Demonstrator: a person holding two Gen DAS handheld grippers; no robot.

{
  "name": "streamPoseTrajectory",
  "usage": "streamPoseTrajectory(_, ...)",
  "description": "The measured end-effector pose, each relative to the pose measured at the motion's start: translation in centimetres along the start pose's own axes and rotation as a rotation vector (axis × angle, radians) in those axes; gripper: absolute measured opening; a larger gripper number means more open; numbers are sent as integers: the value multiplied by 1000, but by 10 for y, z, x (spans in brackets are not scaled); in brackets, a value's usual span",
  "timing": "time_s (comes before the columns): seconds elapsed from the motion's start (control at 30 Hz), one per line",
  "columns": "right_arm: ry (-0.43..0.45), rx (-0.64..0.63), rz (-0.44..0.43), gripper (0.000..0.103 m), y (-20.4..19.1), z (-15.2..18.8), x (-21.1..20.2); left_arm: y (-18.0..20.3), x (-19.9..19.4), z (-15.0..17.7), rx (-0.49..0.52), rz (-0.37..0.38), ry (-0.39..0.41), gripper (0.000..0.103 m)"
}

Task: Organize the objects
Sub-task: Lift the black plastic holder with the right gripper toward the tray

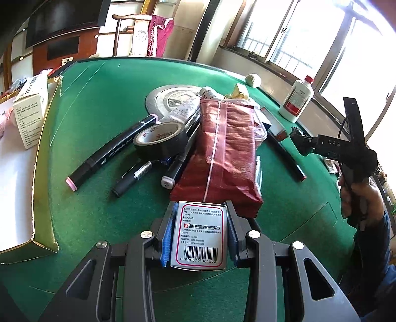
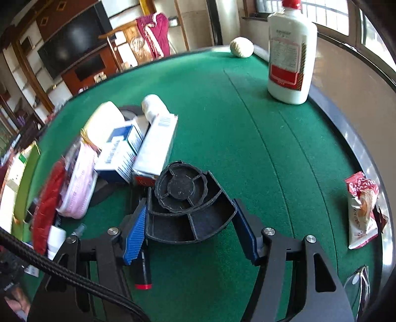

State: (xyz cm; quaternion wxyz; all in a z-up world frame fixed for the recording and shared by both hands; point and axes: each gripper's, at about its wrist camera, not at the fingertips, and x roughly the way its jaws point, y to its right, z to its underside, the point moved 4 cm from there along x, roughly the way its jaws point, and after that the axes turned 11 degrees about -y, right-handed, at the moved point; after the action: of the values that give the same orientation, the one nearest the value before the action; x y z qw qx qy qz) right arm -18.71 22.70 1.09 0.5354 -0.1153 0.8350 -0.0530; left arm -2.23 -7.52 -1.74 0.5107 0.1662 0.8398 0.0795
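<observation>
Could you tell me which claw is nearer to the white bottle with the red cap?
Right. The right claw sits nearer the white bottle, around a black plastic part. The left claw, gripping a small box, is beyond the pile.

Green felt table (image 1: 104,104) with a dark raised rim. Far left: a dark television screen (image 1: 64,19) above a brown wooden cabinet (image 1: 61,53). Far centre: a wooden chair (image 1: 128,32) draped with magenta cloth (image 1: 160,34). Right: barred windows (image 1: 297,37) admitting strong daylight.
</observation>
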Motion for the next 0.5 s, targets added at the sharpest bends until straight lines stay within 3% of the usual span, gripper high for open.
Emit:
streamPoseTrajectory(0.23,67,0,-52,64,-20,2,-22,5,-6,-1,11,14,25,31)
streamPoseTrajectory(0.5,123,-72,-159,64,-75,25,-45,8,-19,-1,-8,66,60,31)
